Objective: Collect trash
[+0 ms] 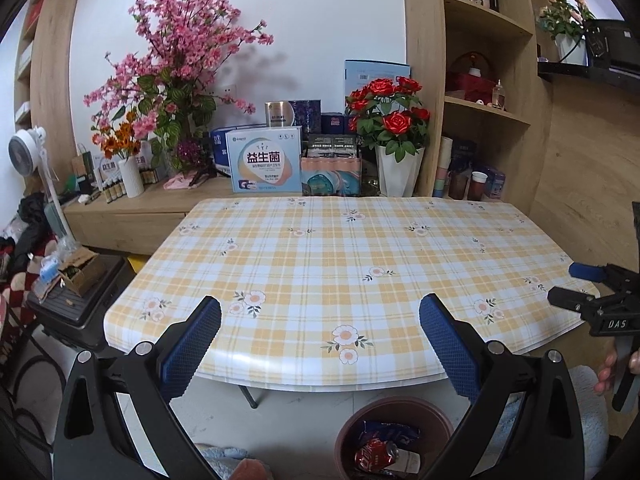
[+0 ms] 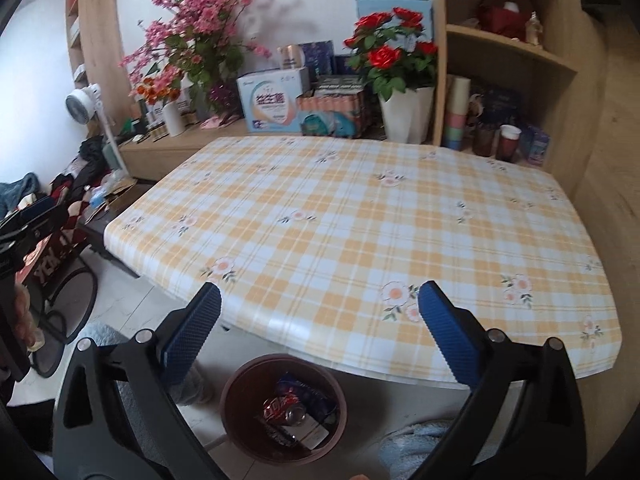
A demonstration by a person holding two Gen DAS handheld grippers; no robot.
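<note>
Hovering over the near edge of the table (image 2: 360,216), both grippers stand with jaws wide and nothing between them. The trash lies below them, not on the plaid cloth: a crushed red soda can (image 2: 285,410) and a blue wrapper (image 2: 316,398) sit inside the brown bin (image 2: 240,384) on the floor, just under the table's rim. The can's long axis runs roughly left to right (as far as the fisheye lets me judge). The right gripper (image 2: 319,300) looks nearer the bin than the left gripper (image 1: 320,312); I judge collecting nearly finished.

black left gripper (image 1: 320,328) — blue textured pads (image 1: 192,344), silver screws.
</note>
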